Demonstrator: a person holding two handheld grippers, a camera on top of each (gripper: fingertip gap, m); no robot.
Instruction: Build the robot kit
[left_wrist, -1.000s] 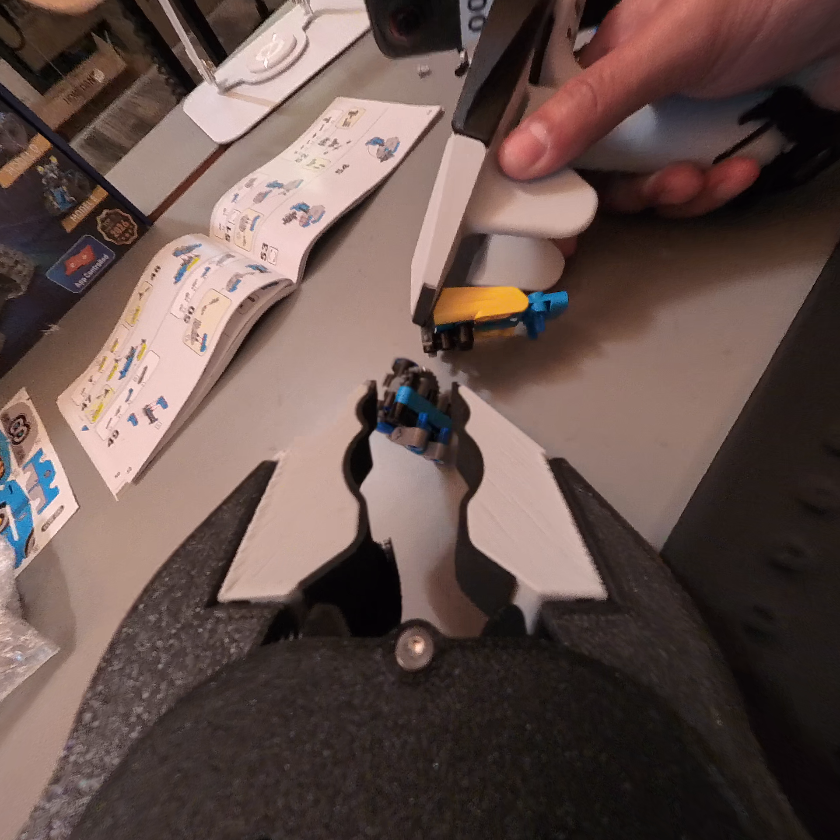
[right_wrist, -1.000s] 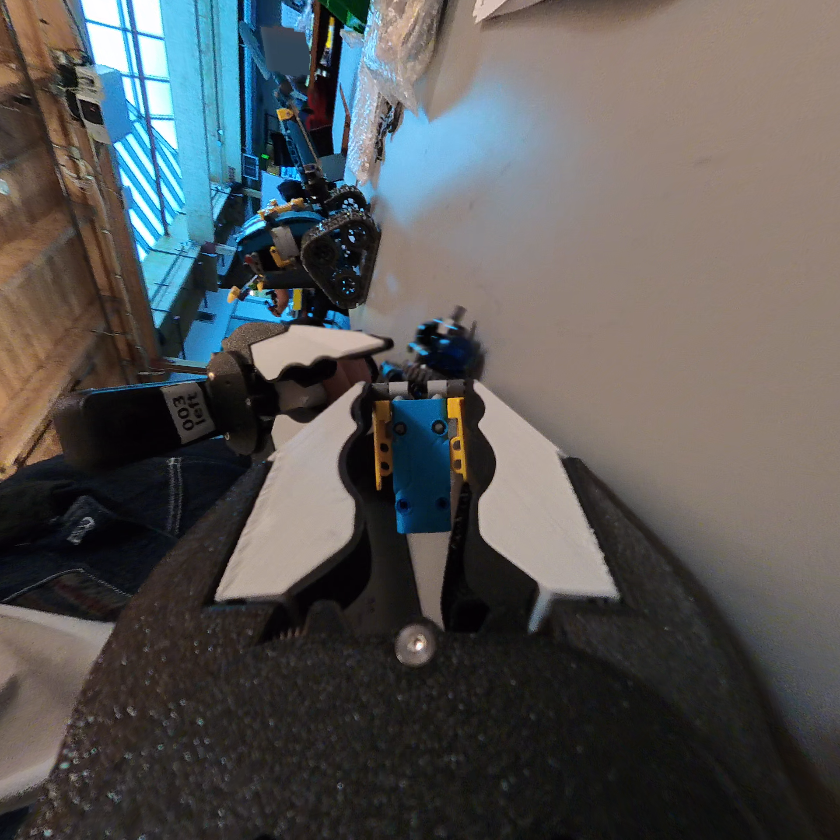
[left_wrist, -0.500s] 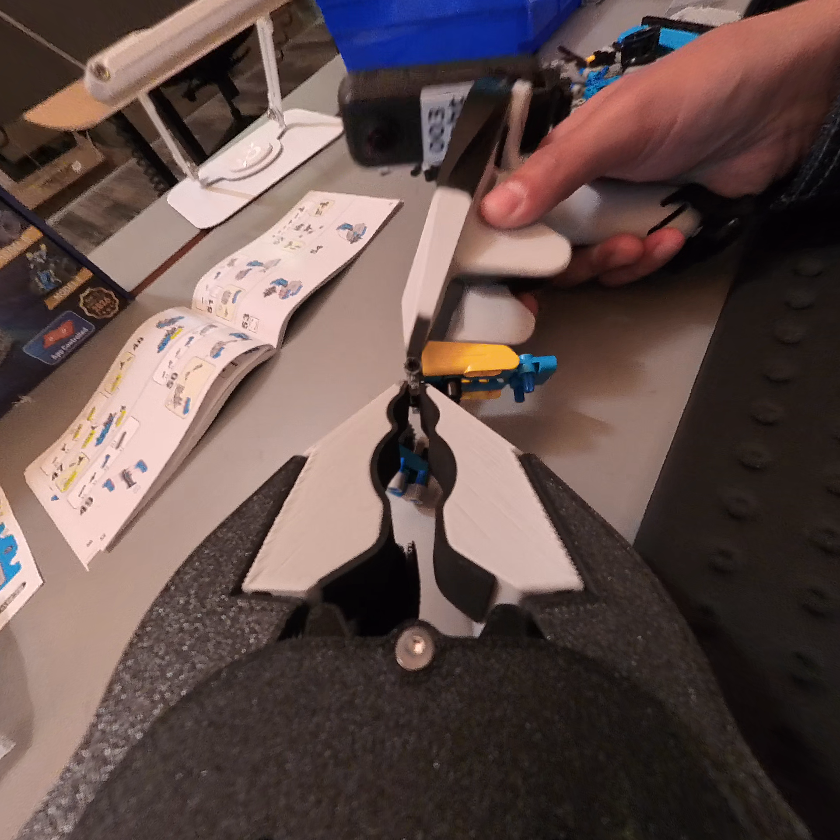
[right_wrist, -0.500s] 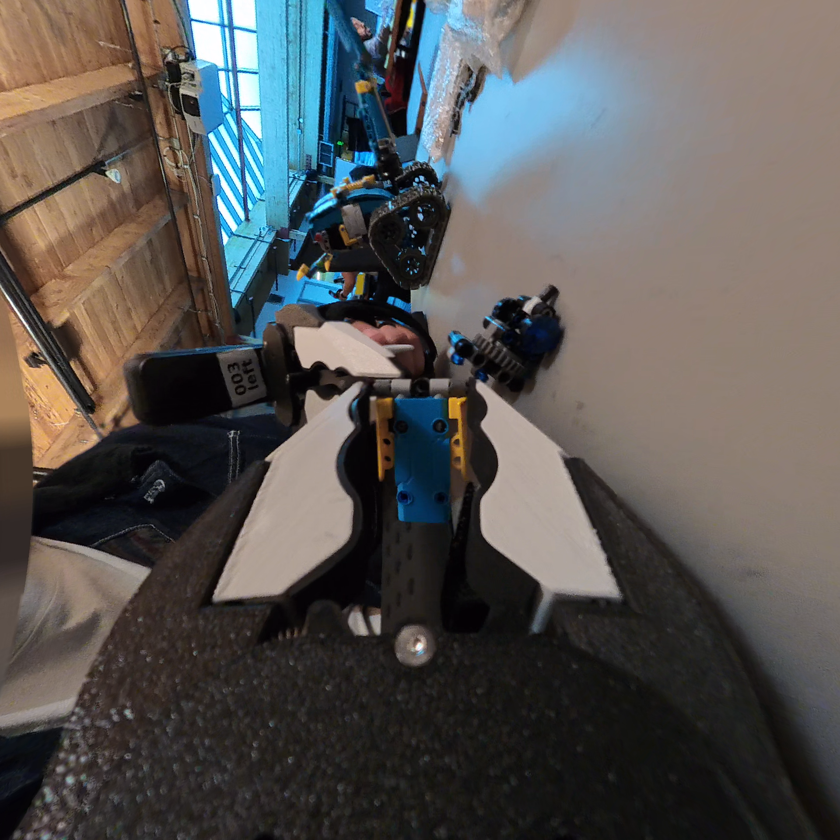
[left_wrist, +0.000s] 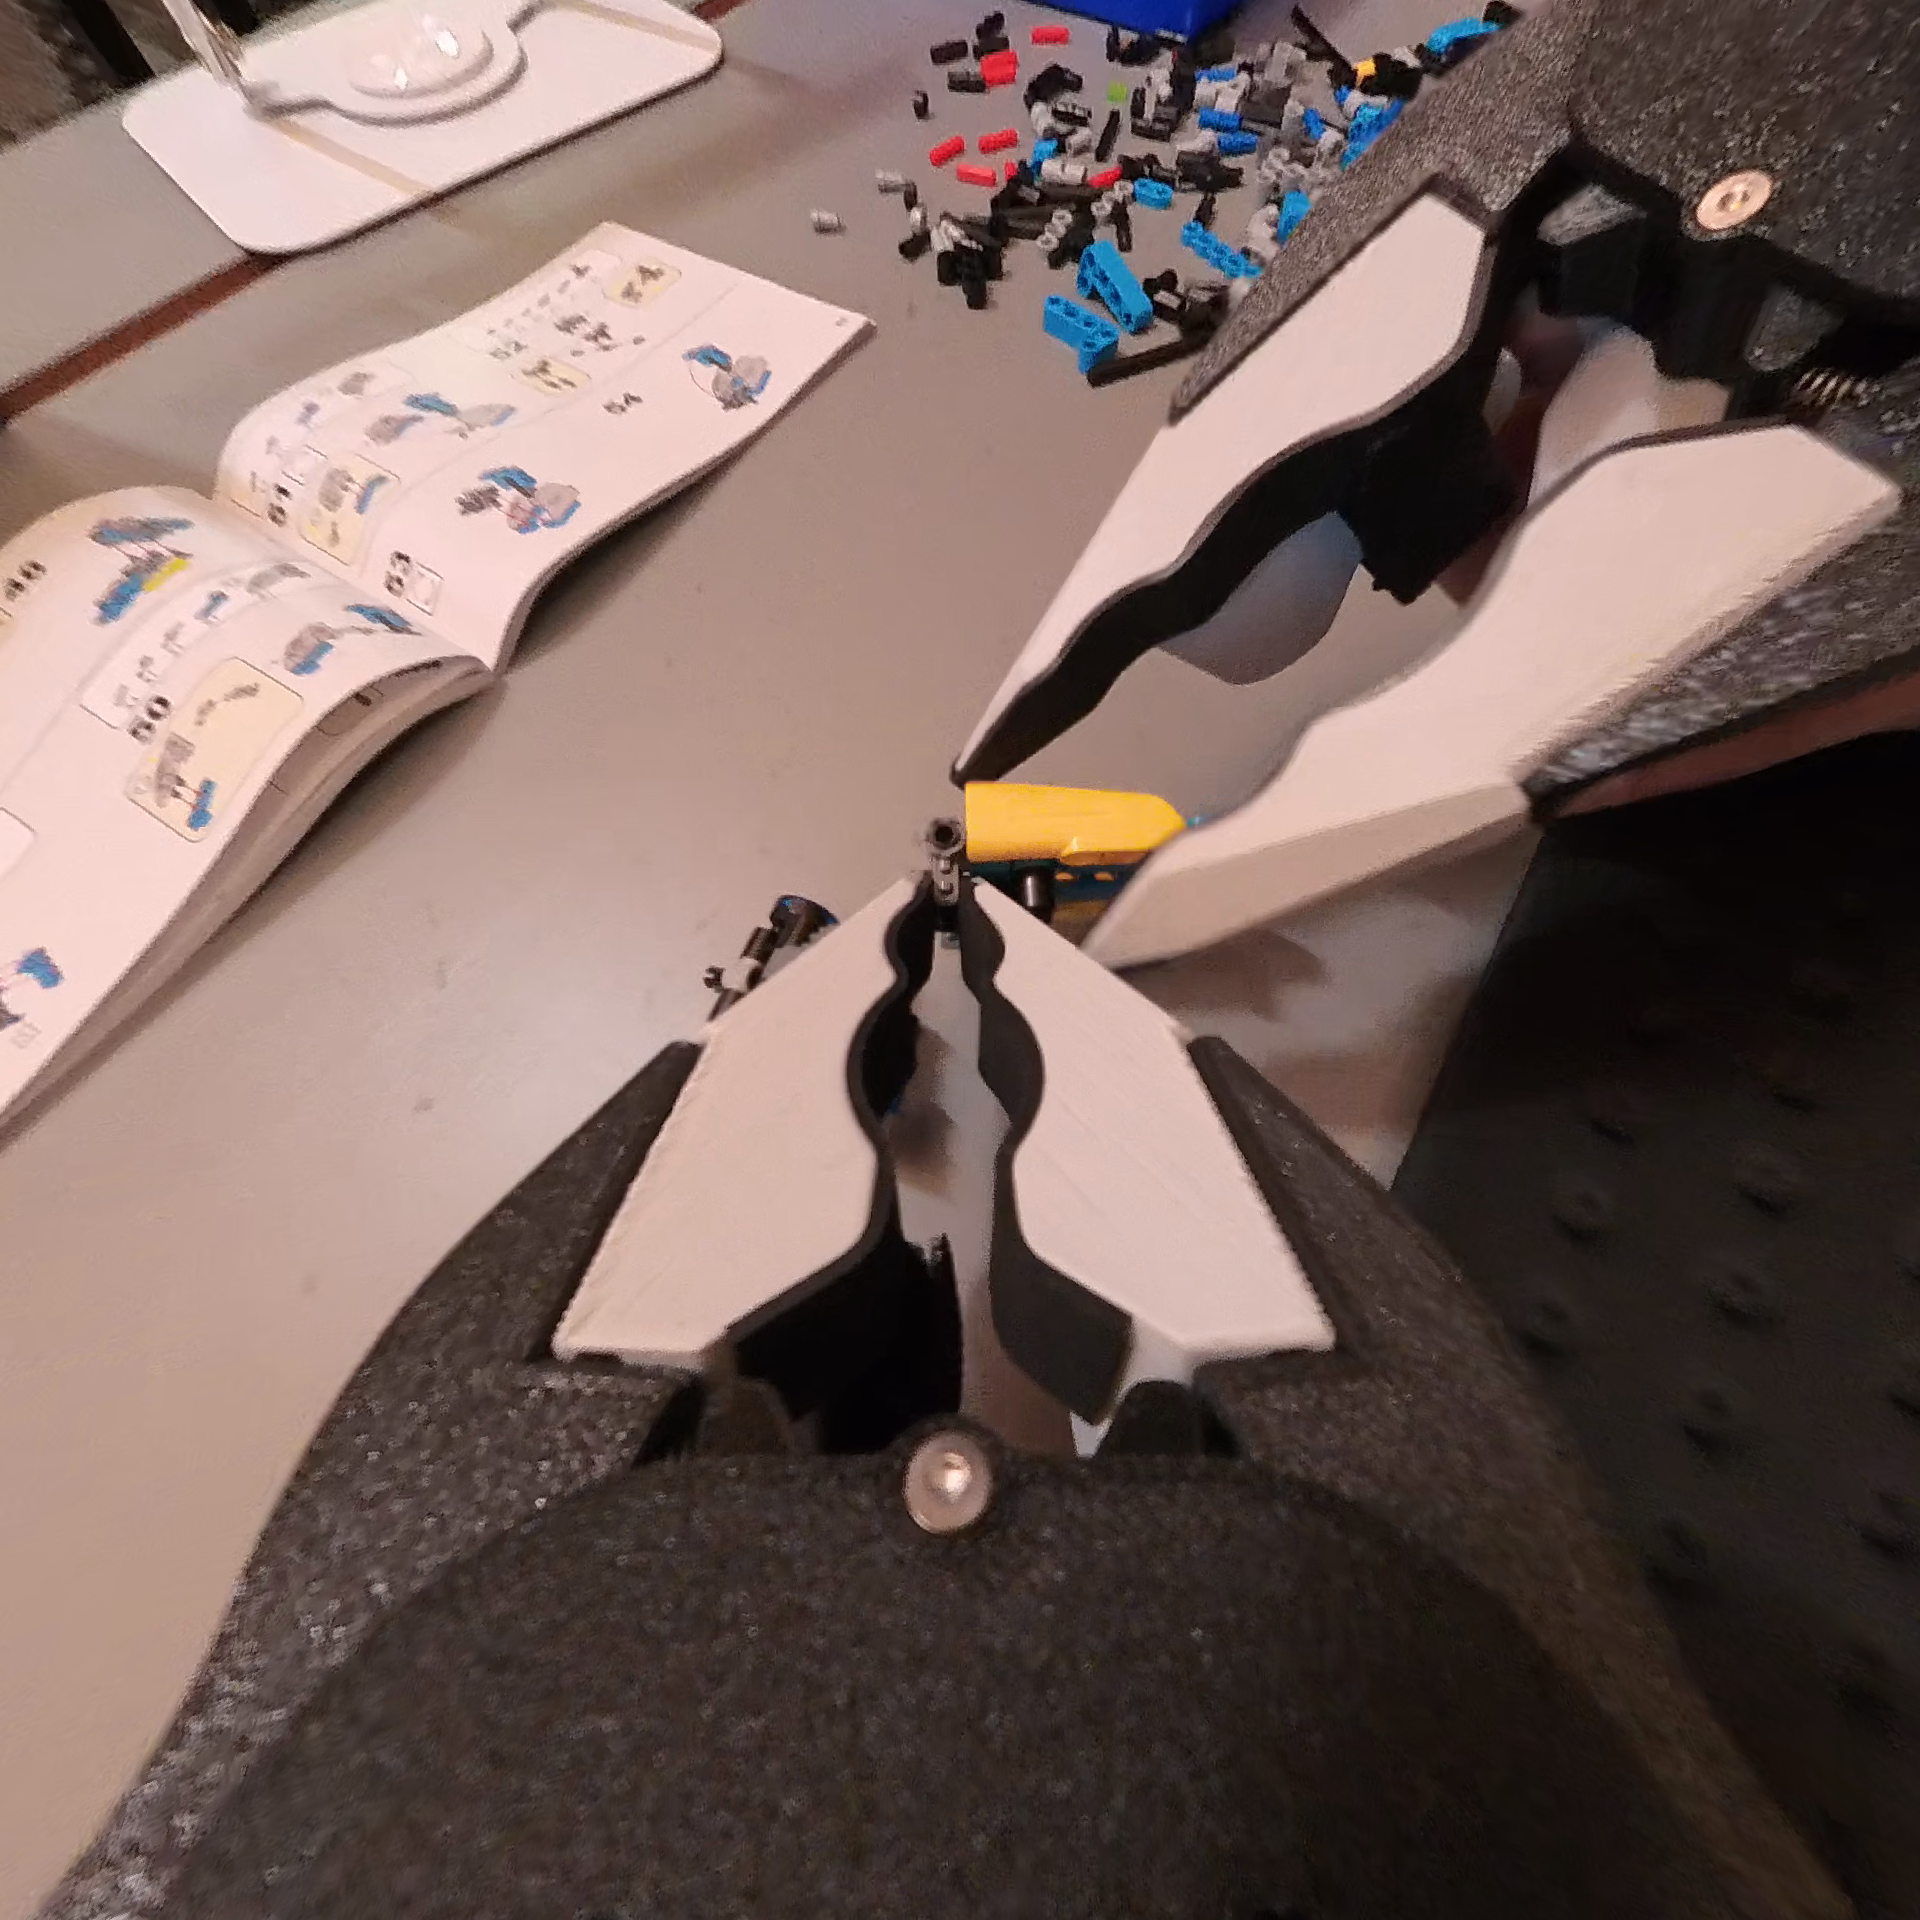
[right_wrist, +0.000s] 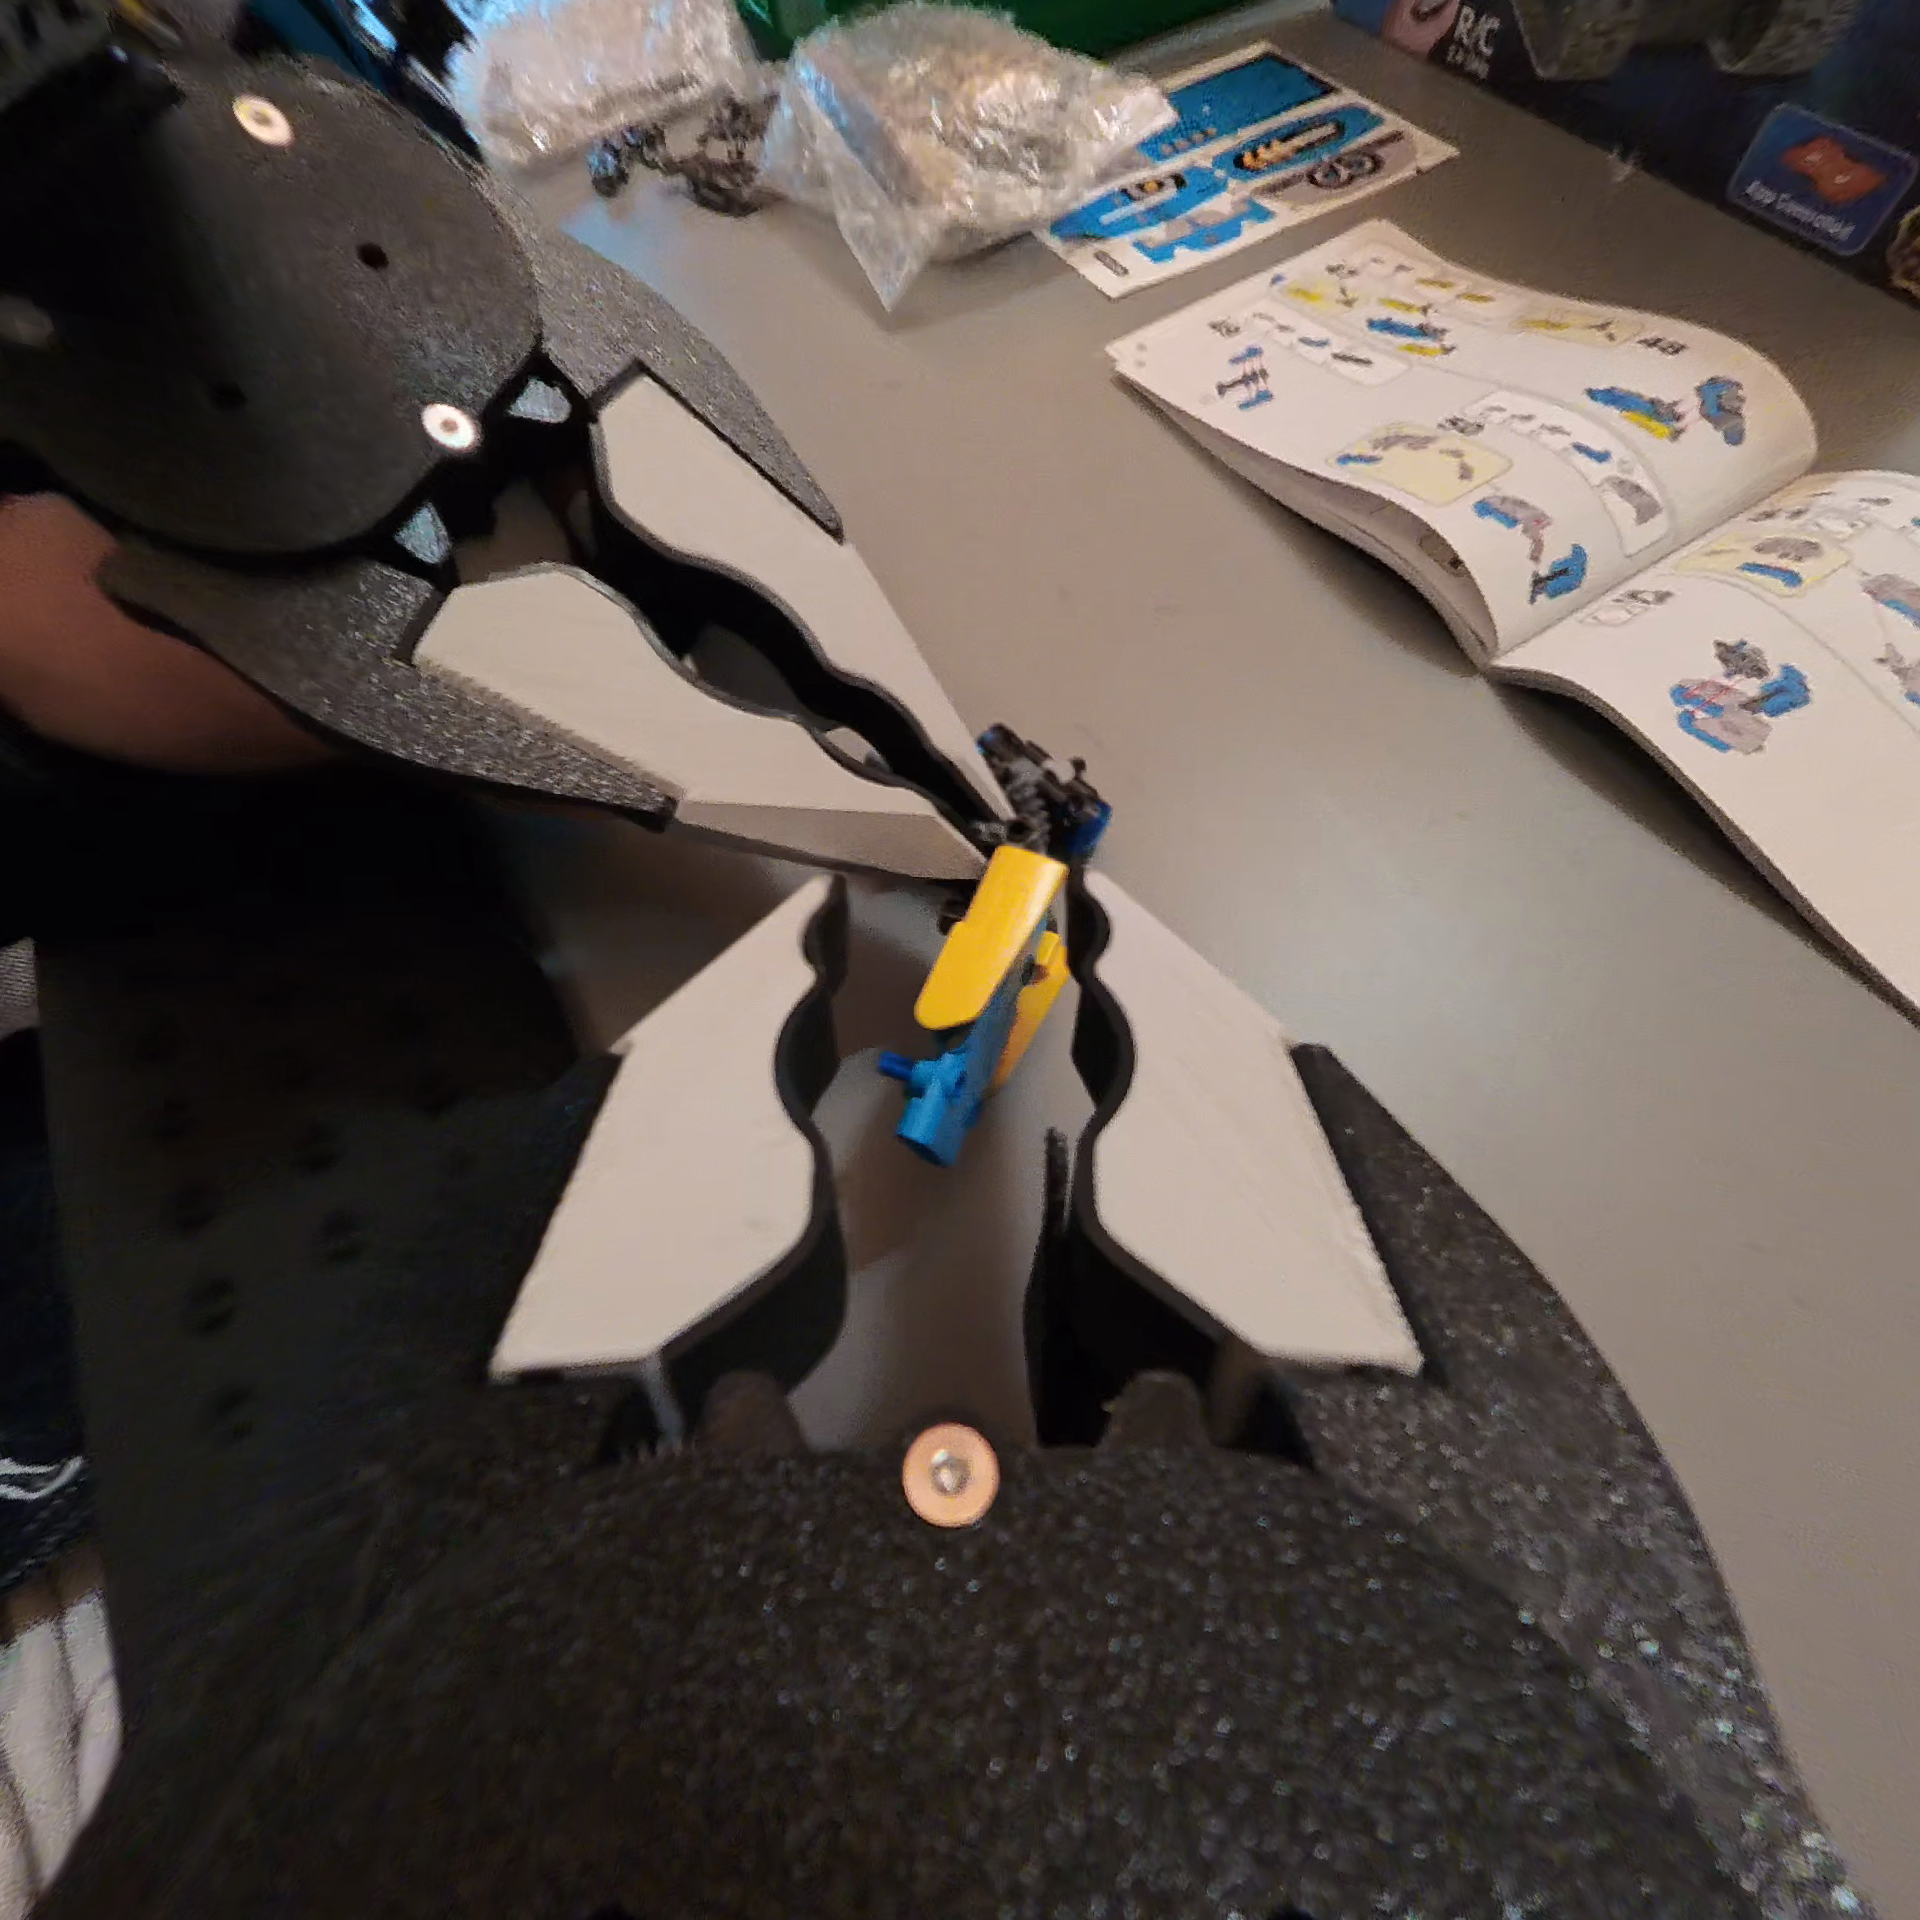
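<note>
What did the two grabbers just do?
The left gripper moved off the blue lump, shut on a tiny pin and came up to the yellow part. The right gripper rolled level. The booklet stayed put.

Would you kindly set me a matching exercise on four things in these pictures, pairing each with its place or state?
Things:
1. left gripper
2. booklet
3. loose parts
4. yellow-blue piece

Places or states:
A. lying open on the table
B. between the fingers of the right gripper
C. nipping a small black pin at its tips
D. scattered in a heap at the far side

Pairs: 1-C, 2-A, 3-D, 4-B
</note>
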